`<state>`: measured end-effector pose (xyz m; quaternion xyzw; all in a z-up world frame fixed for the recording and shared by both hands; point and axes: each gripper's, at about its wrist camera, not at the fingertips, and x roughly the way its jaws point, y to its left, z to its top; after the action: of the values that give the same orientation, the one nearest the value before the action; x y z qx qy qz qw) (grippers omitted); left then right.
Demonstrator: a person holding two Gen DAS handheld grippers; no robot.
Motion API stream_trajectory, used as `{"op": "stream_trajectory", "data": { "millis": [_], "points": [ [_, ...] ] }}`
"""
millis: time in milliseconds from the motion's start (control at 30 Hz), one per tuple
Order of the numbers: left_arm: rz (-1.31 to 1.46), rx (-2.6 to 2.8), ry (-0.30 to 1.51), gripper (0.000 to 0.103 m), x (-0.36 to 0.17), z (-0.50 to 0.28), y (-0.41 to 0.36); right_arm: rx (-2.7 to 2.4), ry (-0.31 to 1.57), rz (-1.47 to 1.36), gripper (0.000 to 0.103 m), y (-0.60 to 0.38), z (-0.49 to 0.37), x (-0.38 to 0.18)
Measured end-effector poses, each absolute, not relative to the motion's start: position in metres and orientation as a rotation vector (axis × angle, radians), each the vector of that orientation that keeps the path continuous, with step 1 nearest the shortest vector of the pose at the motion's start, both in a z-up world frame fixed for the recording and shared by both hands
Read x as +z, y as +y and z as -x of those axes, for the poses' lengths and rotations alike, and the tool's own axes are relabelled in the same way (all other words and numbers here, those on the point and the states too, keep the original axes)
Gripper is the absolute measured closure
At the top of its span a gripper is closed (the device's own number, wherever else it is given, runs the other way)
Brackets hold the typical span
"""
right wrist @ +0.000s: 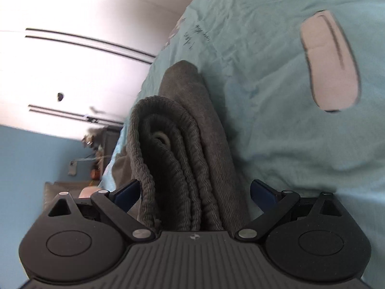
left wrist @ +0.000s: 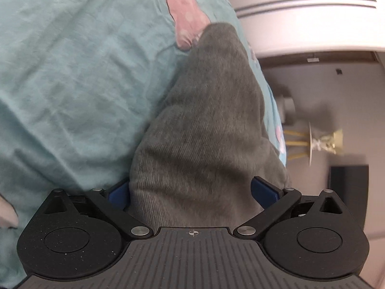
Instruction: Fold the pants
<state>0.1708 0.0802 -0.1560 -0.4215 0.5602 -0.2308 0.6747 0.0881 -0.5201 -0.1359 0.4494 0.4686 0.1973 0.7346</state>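
Observation:
The grey ribbed pants (left wrist: 202, 130) lie folded on a teal bedsheet (left wrist: 72, 72). In the left wrist view my left gripper (left wrist: 192, 192) has its blue fingers (left wrist: 263, 190) wide apart on either side of the thick fold of grey fabric; the jaws stand open around it. In the right wrist view my right gripper (right wrist: 195, 192) is likewise spread around the elastic waistband end of the pants (right wrist: 178, 159), with several stacked layers showing between its fingers (right wrist: 261, 191).
The teal sheet (right wrist: 276, 96) carries pink cartoon prints (left wrist: 185, 21) and a pale oval print (right wrist: 329, 60). A white wardrobe (left wrist: 312, 12) and a small stand with yellow legs (left wrist: 310, 144) stand beyond the bed edge. A blue wall (right wrist: 28, 159) is on the right gripper's side.

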Motion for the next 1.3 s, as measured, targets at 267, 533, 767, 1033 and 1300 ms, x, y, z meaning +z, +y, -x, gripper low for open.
{"op": "stream_trajectory", "data": {
  "millis": [267,533,767,1033,1300],
  "points": [
    [0.883,-0.670,1.259,0.000,-0.153,-0.181,0.063,0.581,1.095,-0.873,0.005,-0.491,-0.115,-0.137],
    [0.849,-0.689,1.278,0.000,-0.159,-0.196,0.025,0.701,1.106,-0.917,0.005,-0.464,-0.135,-0.144],
    [0.761,-0.618,1.201,0.023,-0.143,-0.179,0.018,0.622,1.095,-0.876,0.021,-0.446,-0.132,-0.137],
    [0.705,-0.583,1.129,0.062,-0.111,-0.172,-0.003,0.487,1.041,-0.830,0.041,-0.428,-0.111,-0.108],
    [0.694,-0.598,0.969,0.066,-0.060,-0.190,-0.007,0.523,0.888,-0.786,0.044,-0.399,-0.109,-0.055]
  ]
}}
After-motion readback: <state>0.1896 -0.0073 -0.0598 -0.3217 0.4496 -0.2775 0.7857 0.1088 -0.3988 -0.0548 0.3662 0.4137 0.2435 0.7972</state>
